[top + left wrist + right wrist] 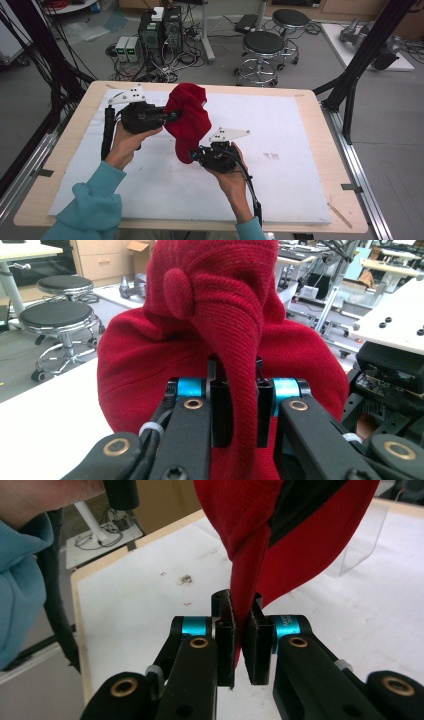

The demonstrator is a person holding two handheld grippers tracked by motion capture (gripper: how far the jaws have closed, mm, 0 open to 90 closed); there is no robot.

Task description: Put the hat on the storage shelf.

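Your left gripper (176, 116) is clamped on a fold of the red knit hat (189, 120), held up above the white table (280, 130); your right gripper (194, 153) pinches the hat's lower edge.

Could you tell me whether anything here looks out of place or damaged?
Nothing looks damaged. The red knit hat is bunched and twisted, held up between the left gripper and right gripper. A few small marks spot the white table cover.
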